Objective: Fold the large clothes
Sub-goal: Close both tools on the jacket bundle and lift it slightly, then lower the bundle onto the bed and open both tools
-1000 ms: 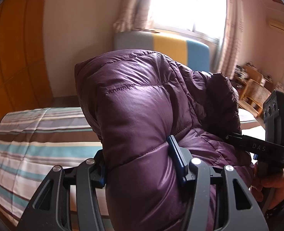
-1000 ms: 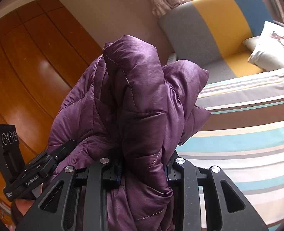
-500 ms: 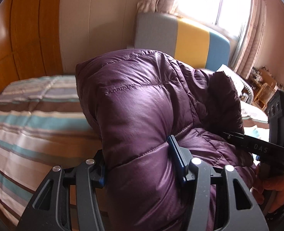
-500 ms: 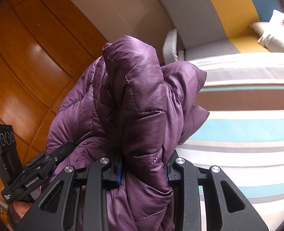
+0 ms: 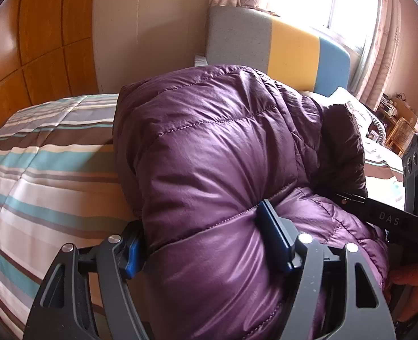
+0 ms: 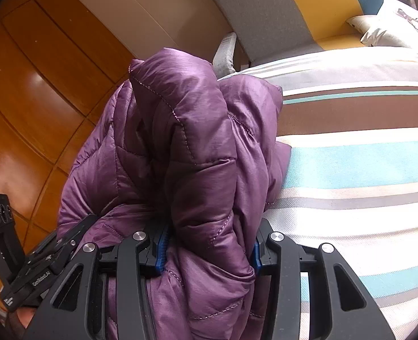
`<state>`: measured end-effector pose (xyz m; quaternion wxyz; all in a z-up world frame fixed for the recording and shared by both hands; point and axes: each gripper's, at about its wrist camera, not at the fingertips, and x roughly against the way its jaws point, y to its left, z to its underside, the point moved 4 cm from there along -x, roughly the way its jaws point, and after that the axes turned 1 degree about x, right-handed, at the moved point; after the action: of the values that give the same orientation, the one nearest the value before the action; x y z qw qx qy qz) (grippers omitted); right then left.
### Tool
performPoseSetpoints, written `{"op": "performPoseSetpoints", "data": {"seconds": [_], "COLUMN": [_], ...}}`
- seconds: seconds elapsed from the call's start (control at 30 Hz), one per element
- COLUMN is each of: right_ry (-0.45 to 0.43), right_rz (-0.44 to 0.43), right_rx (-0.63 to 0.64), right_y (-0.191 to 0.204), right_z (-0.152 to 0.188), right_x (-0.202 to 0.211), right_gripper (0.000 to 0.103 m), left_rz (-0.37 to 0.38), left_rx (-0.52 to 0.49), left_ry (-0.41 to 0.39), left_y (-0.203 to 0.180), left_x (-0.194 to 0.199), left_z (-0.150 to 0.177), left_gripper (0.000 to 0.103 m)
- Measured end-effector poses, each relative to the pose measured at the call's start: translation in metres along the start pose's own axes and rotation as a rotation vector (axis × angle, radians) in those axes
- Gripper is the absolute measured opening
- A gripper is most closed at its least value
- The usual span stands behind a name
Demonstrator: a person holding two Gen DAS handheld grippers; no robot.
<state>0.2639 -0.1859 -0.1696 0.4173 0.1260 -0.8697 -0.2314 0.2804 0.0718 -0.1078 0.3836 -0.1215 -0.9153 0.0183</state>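
A puffy purple quilted jacket (image 5: 223, 155) is bunched into a thick bundle that rests low on the striped bed cover (image 5: 38, 170). My left gripper (image 5: 203, 240) has one thick fold between its jaws; they are opening, and the blue pads (image 5: 274, 235) still touch the padding. My right gripper (image 6: 209, 246) holds another bunch of the jacket (image 6: 194, 141); its jaws are opening too, with both pads against the fabric. The right gripper's body (image 5: 393, 218) and a hand show at the left wrist view's right edge. The jacket's underside is hidden.
The striped bed cover (image 6: 350, 170) spreads to the right of the bundle. A grey, yellow and blue sofa (image 5: 265, 42) stands behind the bed under a bright window. A pillow (image 6: 393, 28) lies at the far right. Wooden wardrobe panels (image 5: 24, 42) line the left.
Both grippers have come down towards the bed with the jacket, and more of the cover now shows around it. Both pairs of jaws stand wider than before.
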Motion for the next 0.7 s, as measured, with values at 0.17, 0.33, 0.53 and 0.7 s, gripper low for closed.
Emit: {"op": "performPoseSetpoints", "data": {"seconds": [0.17,0.33,0.53,0.7], "right_ry": [-0.002,-0.055,-0.084,-0.031], "right_rz": [0.037,0.072,0.130,0.229], "right_rx": [-0.001,0.038,0.067,0.106], "right_y": [0.016,0.028,0.028,0.021], "right_z": [0.004,0.009,0.019,0.028], "right_x": [0.014,0.043,0.062,0.042], "right_gripper": [0.051,0.057,0.059,0.065], "left_rz": [-0.020,-0.025,-0.021,-0.111], "left_rx": [0.013,0.032,-0.023,-0.141], "left_ry": [-0.002,-0.047,-0.087,-0.071], "left_y": [-0.004,-0.003,-0.017,-0.031], "left_x": [0.013,0.040,0.060,0.043], "left_z": [0.000,0.007,0.024,0.033], "left_gripper": [0.075,0.082,0.085,0.085]}}
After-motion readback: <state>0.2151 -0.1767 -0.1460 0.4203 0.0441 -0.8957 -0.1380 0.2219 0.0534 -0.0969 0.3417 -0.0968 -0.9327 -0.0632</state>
